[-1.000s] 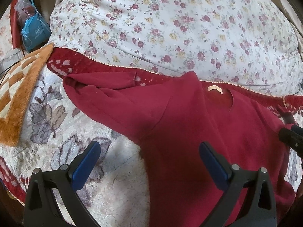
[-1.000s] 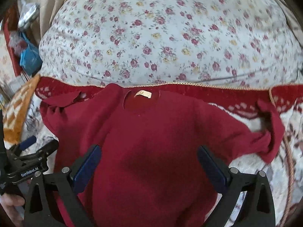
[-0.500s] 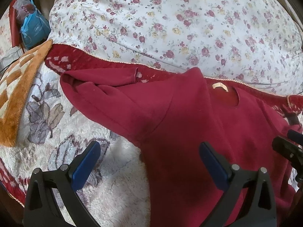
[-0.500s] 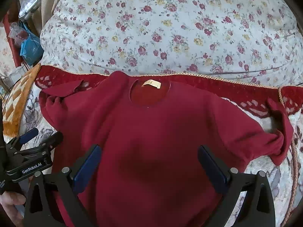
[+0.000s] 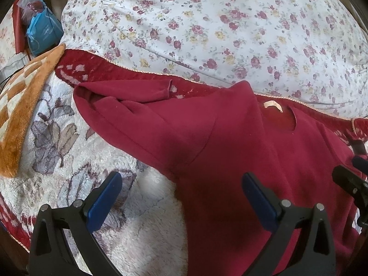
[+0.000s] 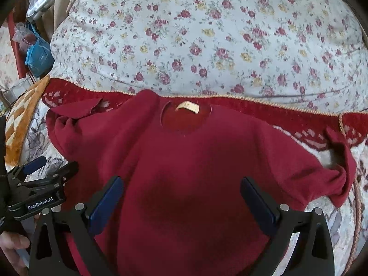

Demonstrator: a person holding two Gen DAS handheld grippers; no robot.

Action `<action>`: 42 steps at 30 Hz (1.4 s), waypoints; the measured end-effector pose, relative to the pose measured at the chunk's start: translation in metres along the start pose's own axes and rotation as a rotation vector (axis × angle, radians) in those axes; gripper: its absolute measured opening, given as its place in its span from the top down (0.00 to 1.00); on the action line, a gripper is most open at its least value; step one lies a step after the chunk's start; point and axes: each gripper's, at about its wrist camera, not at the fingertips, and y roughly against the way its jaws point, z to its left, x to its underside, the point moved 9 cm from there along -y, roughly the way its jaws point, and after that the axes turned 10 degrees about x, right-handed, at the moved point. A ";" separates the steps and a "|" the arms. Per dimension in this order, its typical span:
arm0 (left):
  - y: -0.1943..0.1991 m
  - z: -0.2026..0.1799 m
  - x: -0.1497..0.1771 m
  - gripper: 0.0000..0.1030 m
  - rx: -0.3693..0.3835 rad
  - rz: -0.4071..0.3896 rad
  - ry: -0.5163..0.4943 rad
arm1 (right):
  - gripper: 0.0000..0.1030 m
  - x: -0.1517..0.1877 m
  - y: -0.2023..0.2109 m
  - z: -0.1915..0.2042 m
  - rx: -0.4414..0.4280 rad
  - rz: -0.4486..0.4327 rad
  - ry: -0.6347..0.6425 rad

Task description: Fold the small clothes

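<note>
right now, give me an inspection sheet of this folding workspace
surface: fleecy floral blanket with a red patterned border, a bare stretch beside the garment.
job's things: red sweater lies front up, neck label showing; both sleeves spread out, their cuffs rumpled and doubled over.
clutter: orange checked mat at the blanket's left edge; blue bag beyond it.
grippers: left hand-held gripper open, over the sweater's left edge; right hand-held gripper open, over the sweater's body. Neither grips cloth.
cables: thin dark cord by the mat, unclear.
surroundings: large floral cushion behind the sweater.
</note>
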 end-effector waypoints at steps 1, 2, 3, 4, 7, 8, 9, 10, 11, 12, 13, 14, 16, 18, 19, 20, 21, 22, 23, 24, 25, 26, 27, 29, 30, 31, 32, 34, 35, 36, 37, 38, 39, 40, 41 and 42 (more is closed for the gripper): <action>0.000 0.001 0.000 0.00 -0.001 0.000 0.002 | 0.00 -0.001 0.000 0.002 0.002 -0.003 0.007; -0.001 0.002 0.000 0.00 -0.002 0.002 0.006 | 0.00 -0.002 -0.001 0.003 0.001 -0.003 0.012; -0.001 0.003 0.000 0.00 -0.002 0.003 0.008 | 0.00 -0.002 -0.002 0.005 -0.003 0.000 0.017; -0.002 0.004 0.000 0.00 -0.001 0.005 0.012 | 0.00 -0.001 -0.003 0.007 -0.007 0.001 0.020; -0.003 0.006 0.000 0.00 -0.005 0.005 0.015 | 0.00 0.001 -0.005 0.010 -0.014 0.004 0.024; -0.003 0.005 -0.001 0.00 -0.004 0.004 0.015 | 0.00 0.001 -0.006 0.011 -0.014 0.008 0.024; -0.003 0.005 -0.001 0.00 -0.003 0.004 0.015 | 0.00 0.002 -0.008 0.012 -0.017 0.018 0.020; -0.003 0.005 -0.001 0.00 -0.002 0.003 0.015 | 0.00 0.003 -0.010 0.011 -0.017 0.024 0.014; -0.003 0.004 -0.001 0.00 -0.002 0.003 0.014 | 0.00 0.003 -0.011 0.010 -0.016 0.029 0.001; -0.003 0.004 -0.002 0.00 -0.002 0.003 0.013 | 0.00 0.003 -0.013 0.008 -0.014 0.032 -0.010; -0.003 0.003 -0.002 0.00 -0.002 0.003 0.012 | 0.00 0.003 -0.014 0.007 -0.011 0.034 -0.018; -0.004 0.002 -0.002 0.00 -0.001 0.004 0.009 | 0.00 0.004 -0.014 0.006 -0.007 0.035 -0.023; -0.005 0.000 -0.002 0.00 -0.002 0.005 0.006 | 0.00 0.005 -0.016 0.003 0.004 0.041 -0.038; -0.005 -0.001 -0.002 0.00 -0.001 0.007 0.001 | 0.00 0.006 -0.017 0.001 0.000 0.049 -0.054; -0.006 -0.002 -0.002 0.00 -0.001 0.007 -0.003 | 0.00 0.007 -0.017 0.000 -0.001 0.051 -0.057; -0.006 -0.003 -0.002 0.00 0.000 0.008 -0.004 | 0.00 0.007 -0.018 0.000 0.001 0.051 -0.060; -0.006 -0.003 -0.002 0.00 0.001 0.008 -0.006 | 0.00 0.007 -0.018 -0.002 0.007 0.048 -0.068; -0.006 -0.004 -0.002 0.00 0.003 0.007 -0.007 | 0.00 0.007 -0.018 -0.003 0.010 0.047 -0.075; -0.006 -0.005 -0.002 0.00 0.005 0.007 -0.008 | 0.00 0.008 -0.018 -0.004 0.010 0.048 -0.084; -0.005 -0.005 -0.002 0.00 0.006 0.006 -0.009 | 0.00 0.008 -0.018 -0.005 0.009 0.050 -0.095; -0.005 -0.006 -0.002 0.00 0.007 0.006 -0.009 | 0.00 0.008 -0.018 -0.006 0.012 0.052 -0.101; -0.006 -0.006 -0.002 0.00 0.008 0.006 -0.009 | 0.00 0.009 -0.018 -0.007 0.019 0.052 -0.107; -0.006 -0.007 -0.002 0.00 0.009 0.007 -0.008 | 0.00 0.009 -0.018 -0.008 0.022 0.052 -0.115; -0.005 -0.007 -0.002 0.00 0.012 0.005 -0.009 | 0.00 0.010 -0.019 -0.009 0.014 0.062 -0.126; -0.005 -0.008 -0.003 0.00 0.012 0.004 -0.010 | 0.00 0.011 -0.020 -0.010 0.014 0.069 -0.129; -0.004 -0.008 -0.003 0.00 0.012 0.003 -0.013 | 0.00 0.012 -0.021 -0.010 0.015 0.070 -0.130; -0.005 -0.008 -0.003 0.00 0.011 0.003 -0.014 | 0.00 0.012 -0.021 -0.010 0.018 0.071 -0.128; -0.005 -0.009 -0.002 0.00 0.011 0.005 -0.014 | 0.00 0.012 -0.020 -0.009 0.023 0.071 -0.122; -0.005 -0.009 -0.002 0.00 0.012 0.006 -0.013 | 0.00 0.012 -0.020 -0.009 0.025 0.071 -0.118; -0.005 -0.009 -0.002 0.00 0.012 0.005 -0.013 | 0.00 0.013 -0.020 -0.008 0.027 0.071 -0.115; -0.005 -0.009 -0.002 0.00 0.011 0.006 -0.014 | 0.00 0.013 -0.020 -0.008 0.029 0.070 -0.113; -0.004 -0.009 -0.002 0.00 0.010 0.005 -0.016 | 0.00 0.013 -0.020 -0.008 0.033 0.071 -0.111; -0.004 -0.009 -0.002 0.00 0.011 0.003 -0.016 | 0.00 0.013 -0.020 -0.008 0.036 0.072 -0.110; -0.004 -0.010 -0.002 0.00 0.013 0.003 -0.016 | 0.00 0.013 -0.020 -0.008 0.037 0.071 -0.107; -0.004 -0.009 -0.002 0.00 0.013 0.003 -0.017 | 0.00 0.013 -0.021 -0.008 0.039 0.072 -0.105; -0.004 -0.009 -0.001 0.00 0.013 0.003 -0.018 | 0.00 0.014 -0.021 -0.008 0.040 0.073 -0.104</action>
